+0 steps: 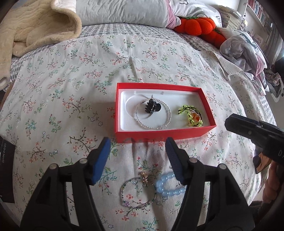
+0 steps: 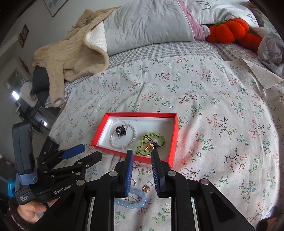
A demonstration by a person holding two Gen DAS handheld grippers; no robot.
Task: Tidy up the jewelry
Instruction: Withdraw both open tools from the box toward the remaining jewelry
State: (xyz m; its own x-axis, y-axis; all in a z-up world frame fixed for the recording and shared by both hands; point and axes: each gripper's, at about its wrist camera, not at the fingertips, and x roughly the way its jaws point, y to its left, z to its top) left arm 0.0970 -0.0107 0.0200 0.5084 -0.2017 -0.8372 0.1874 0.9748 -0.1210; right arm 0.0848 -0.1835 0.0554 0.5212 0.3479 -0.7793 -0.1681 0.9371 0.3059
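A red box with a white liner lies on the floral bedspread. Inside it are a black claw clip, a pearl bracelet and a green bead bracelet with an amber piece. In front of the box lie a thin bangle with a gold flower charm and a blue bead bracelet. My left gripper hangs open above those two, with nothing between its pads. My right gripper is over the box's near wall, jaws narrowly apart and empty, above the blue bracelet.
A beige fleece garment, a grey pillow and an orange plush pumpkin lie at the bed's far end. Crumpled cloth is heaped at the right. A hand holds the left gripper.
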